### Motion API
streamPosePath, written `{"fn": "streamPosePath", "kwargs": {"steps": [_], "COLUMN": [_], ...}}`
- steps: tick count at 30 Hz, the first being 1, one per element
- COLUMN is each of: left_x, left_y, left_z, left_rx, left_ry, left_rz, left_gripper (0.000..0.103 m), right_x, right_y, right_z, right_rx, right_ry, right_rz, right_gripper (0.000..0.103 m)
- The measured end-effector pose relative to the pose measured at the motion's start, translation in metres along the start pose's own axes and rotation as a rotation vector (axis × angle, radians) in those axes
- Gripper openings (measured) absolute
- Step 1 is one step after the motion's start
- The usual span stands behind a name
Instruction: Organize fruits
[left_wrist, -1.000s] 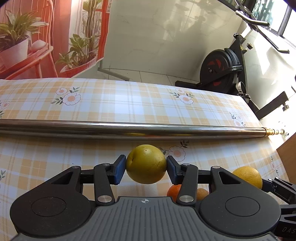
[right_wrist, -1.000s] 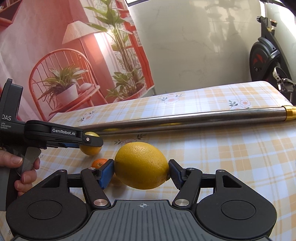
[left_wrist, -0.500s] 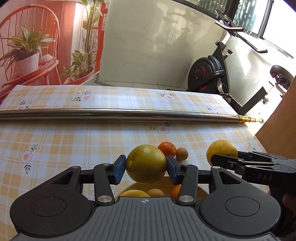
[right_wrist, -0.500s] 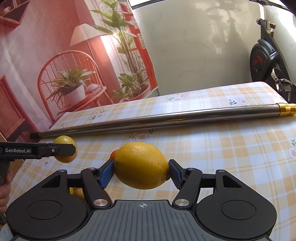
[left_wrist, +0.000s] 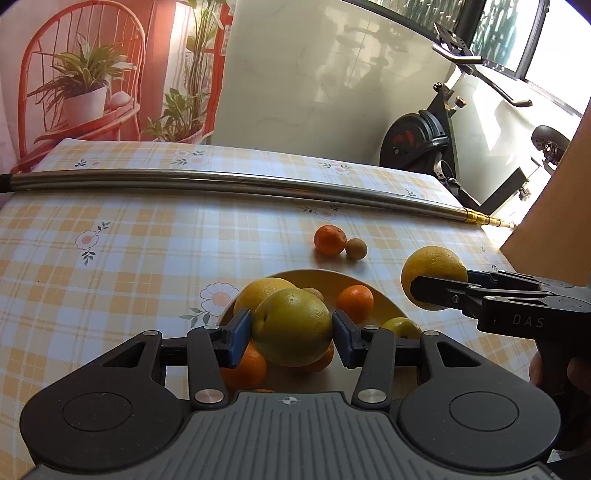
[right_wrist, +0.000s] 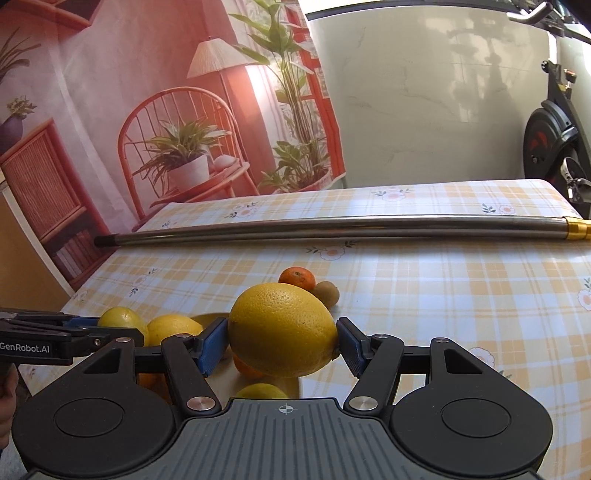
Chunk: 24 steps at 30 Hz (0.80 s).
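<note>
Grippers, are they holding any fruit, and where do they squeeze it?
Yes. The left gripper clamps a yellow-green fruit by its sides; the right gripper clamps a big yellow citrus at its two ends.

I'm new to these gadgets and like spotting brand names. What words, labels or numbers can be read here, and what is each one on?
"DAS": on the black body of the right gripper, seen in the left wrist view.
"GenRobot.AI": on the black side of the left gripper, seen at the left edge of the right wrist view; its first letter sits right at the frame edge.
No other words or numbers can be read anywhere else.
</note>
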<state>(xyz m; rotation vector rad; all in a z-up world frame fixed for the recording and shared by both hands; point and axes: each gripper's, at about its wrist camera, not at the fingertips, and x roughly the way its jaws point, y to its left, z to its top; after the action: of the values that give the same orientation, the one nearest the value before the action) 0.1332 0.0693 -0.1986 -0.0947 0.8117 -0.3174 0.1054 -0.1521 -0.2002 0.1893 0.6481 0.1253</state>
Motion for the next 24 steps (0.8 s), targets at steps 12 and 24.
{"fn": "streamPosePath", "kwargs": {"steps": [12,24], "left_x": [-0.007,-0.005], "left_y": [0.006,0.016], "left_z": [-0.009,-0.020], "left_rx": [-0.041,-0.081], "left_ry": [-0.031,-0.012], "left_rz": [-0.023,-0.037], "left_gripper": [0.050,0.050], "right_x": [-0.009,0.038], "right_y": [0.042,0.053], "right_z": [-0.010,-0.003], "right_rx": [-0.141,-0.232], "right_ry": [0.023,0.114], "right_rz": [0.088,0.048], "right_gripper": [0.060,0.060]}}
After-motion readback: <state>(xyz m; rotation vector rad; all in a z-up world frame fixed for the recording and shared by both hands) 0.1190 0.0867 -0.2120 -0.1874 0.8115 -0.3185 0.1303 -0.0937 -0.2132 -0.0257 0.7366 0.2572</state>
